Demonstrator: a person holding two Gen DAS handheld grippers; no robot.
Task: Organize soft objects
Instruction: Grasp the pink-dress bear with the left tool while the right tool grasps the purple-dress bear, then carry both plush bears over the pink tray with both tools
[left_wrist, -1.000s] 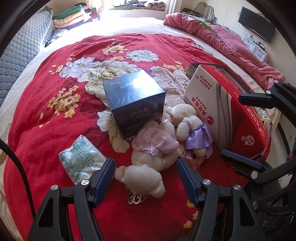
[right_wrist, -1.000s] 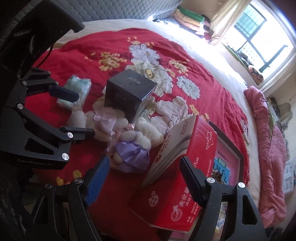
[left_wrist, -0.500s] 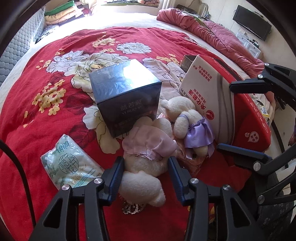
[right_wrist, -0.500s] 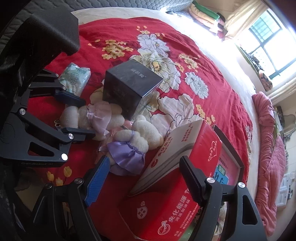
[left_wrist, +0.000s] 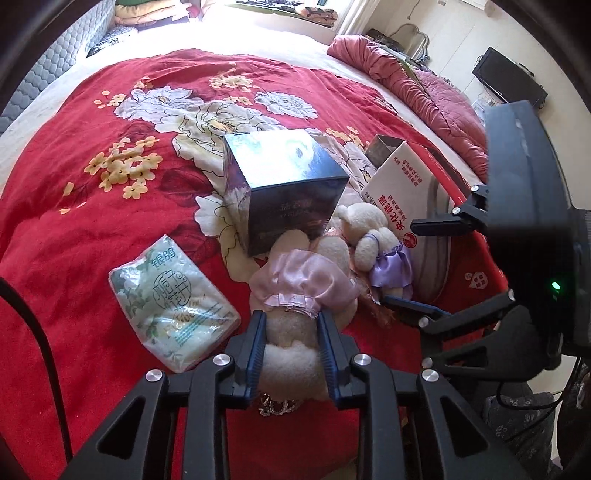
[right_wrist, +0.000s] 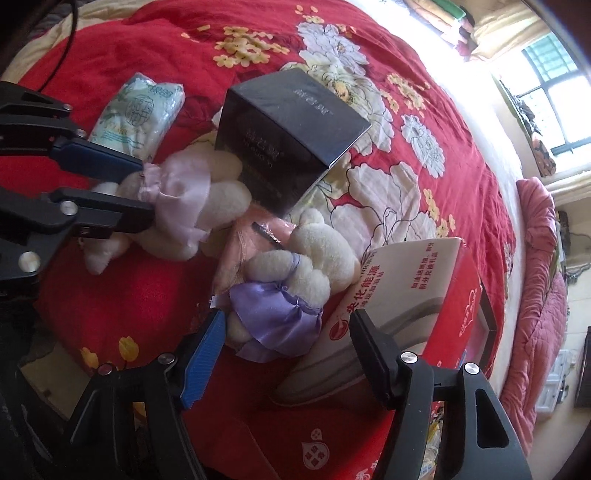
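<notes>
A cream plush bear in a pink dress (left_wrist: 303, 284) lies on the red floral bedspread (left_wrist: 74, 229). My left gripper (left_wrist: 290, 325) is shut on its lower body; it also shows in the right wrist view (right_wrist: 142, 192) gripping that bear (right_wrist: 192, 206). A second cream bear in a purple dress (right_wrist: 284, 291) lies beside it, against a red and white box (right_wrist: 417, 295). My right gripper (right_wrist: 288, 325) is open, its jaws either side of the purple bear's skirt, holding nothing. It shows in the left wrist view (left_wrist: 413, 266) too.
A dark glossy cube box (left_wrist: 288, 184) stands just behind the bears. A green and white tissue pack (left_wrist: 170, 299) lies to the left. A pink plastic packet (right_wrist: 243, 251) lies under the purple bear. A pink quilt (left_wrist: 424, 88) is heaped at the far right.
My left gripper moved forward over the pink-dressed bear and closed on it. My right gripper came closer to the purple-dressed bear and stayed open.
</notes>
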